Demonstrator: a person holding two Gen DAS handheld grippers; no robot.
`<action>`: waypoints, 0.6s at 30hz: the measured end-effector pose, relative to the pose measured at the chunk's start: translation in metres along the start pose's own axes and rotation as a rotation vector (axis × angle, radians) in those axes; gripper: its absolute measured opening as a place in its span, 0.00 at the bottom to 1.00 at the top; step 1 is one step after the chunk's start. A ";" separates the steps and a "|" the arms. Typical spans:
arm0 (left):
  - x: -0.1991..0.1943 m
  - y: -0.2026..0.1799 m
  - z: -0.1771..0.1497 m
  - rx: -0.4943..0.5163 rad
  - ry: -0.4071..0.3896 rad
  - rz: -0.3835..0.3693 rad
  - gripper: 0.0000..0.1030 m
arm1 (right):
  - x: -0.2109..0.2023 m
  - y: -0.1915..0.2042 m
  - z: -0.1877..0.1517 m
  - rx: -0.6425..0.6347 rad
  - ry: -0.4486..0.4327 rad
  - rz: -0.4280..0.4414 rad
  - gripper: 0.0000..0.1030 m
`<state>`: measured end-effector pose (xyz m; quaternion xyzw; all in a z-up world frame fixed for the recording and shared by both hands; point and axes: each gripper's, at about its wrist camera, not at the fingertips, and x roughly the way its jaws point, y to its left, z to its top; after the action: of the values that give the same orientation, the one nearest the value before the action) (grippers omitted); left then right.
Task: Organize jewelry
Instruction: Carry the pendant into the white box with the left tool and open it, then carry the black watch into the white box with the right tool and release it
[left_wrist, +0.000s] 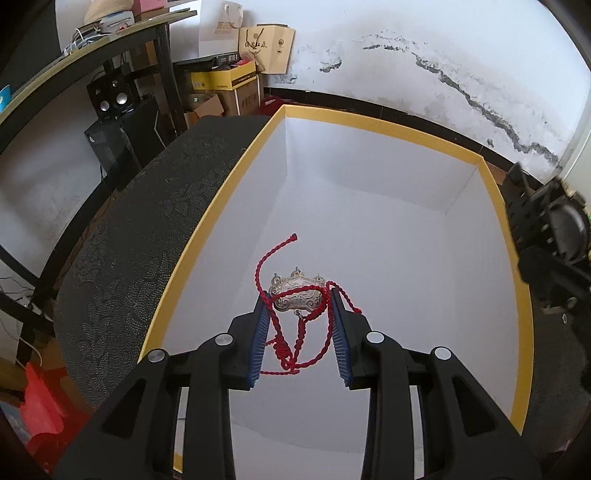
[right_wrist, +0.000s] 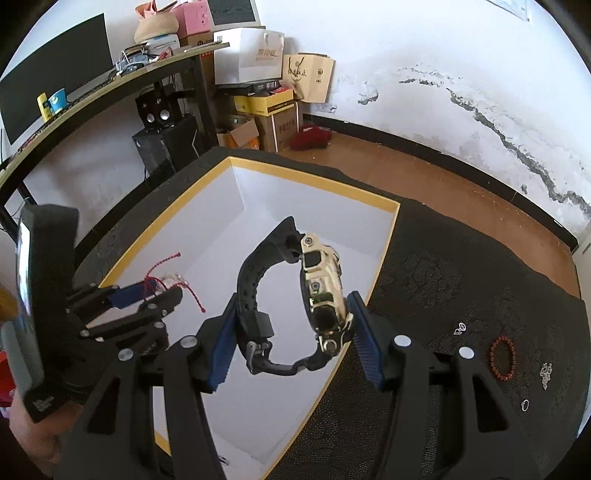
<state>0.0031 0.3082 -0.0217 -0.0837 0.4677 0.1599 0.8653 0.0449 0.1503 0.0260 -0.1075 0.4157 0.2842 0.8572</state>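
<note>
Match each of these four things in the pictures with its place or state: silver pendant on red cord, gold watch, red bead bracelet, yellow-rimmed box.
Things:
1. silver pendant on red cord
2. gold watch
3. red bead bracelet
4. yellow-rimmed box

Places or states:
A. lying on the dark cloth outside the box
B. between the left gripper's pads
C. open, white inside
D. clamped in the right gripper

Pairs: 1-B, 2-D, 3-A, 4-C

Dark patterned table (right_wrist: 443, 266) — yellow-rimmed box (right_wrist: 314, 179), red bead bracelet (right_wrist: 502, 357), small silver pieces (right_wrist: 546, 373).

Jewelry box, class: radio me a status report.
Left tongs shut on pendant necklace, right tongs on gold watch. Both over open box. Nothing in the way.
</note>
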 end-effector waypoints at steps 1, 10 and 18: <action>0.001 -0.001 0.000 0.003 0.001 0.006 0.31 | -0.002 -0.001 -0.001 0.001 -0.002 0.001 0.54; 0.006 -0.010 0.002 0.031 0.015 0.046 0.68 | -0.004 -0.003 -0.001 0.009 -0.003 0.003 0.54; -0.008 -0.014 -0.002 0.053 -0.026 0.046 0.84 | -0.001 -0.004 0.000 0.011 -0.001 0.001 0.54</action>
<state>0.0024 0.2933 -0.0165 -0.0480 0.4623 0.1686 0.8692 0.0465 0.1470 0.0270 -0.1024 0.4168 0.2822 0.8580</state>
